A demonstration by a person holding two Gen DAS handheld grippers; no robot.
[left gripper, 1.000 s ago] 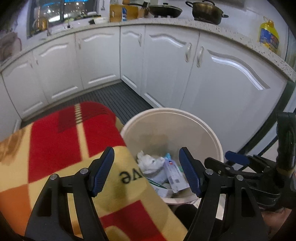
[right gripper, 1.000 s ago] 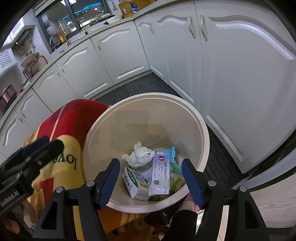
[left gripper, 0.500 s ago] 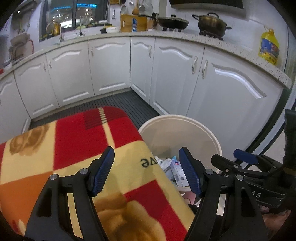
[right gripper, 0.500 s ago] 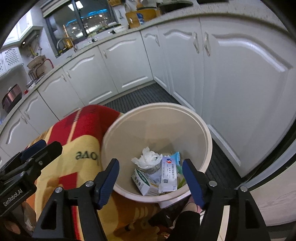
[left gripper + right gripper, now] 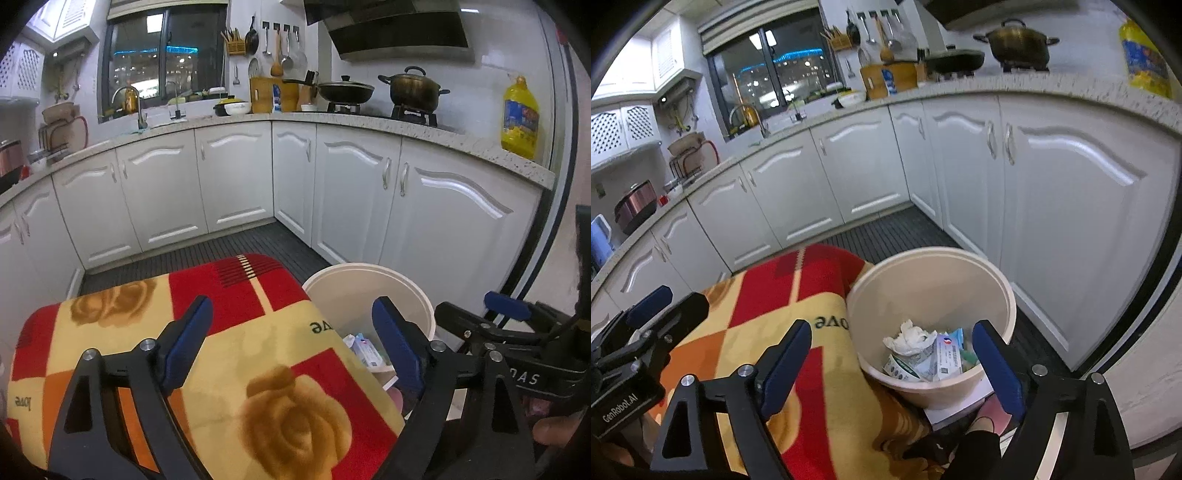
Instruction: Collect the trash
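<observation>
A cream round trash bin (image 5: 882,291) stands on the floor beside a table covered with a red and yellow blanket (image 5: 236,354). Inside the bin lie a crumpled white tissue (image 5: 907,338) and several small printed boxes (image 5: 945,360); the bin (image 5: 332,284) also shows at the right in the left wrist view. My left gripper (image 5: 291,345) is open and empty above the blanket. My right gripper (image 5: 892,360) is open and empty above the bin's near rim.
White kitchen cabinets (image 5: 236,184) run along the back and right under a speckled counter. Pots (image 5: 412,88) sit on the stove and a yellow oil bottle (image 5: 519,118) stands at the right. Dark ribbed floor mat (image 5: 221,247) lies in front.
Both grippers have risen and pulled back from the bin, so more of the kitchen and the blanket is in view. Both stay open and empty.
</observation>
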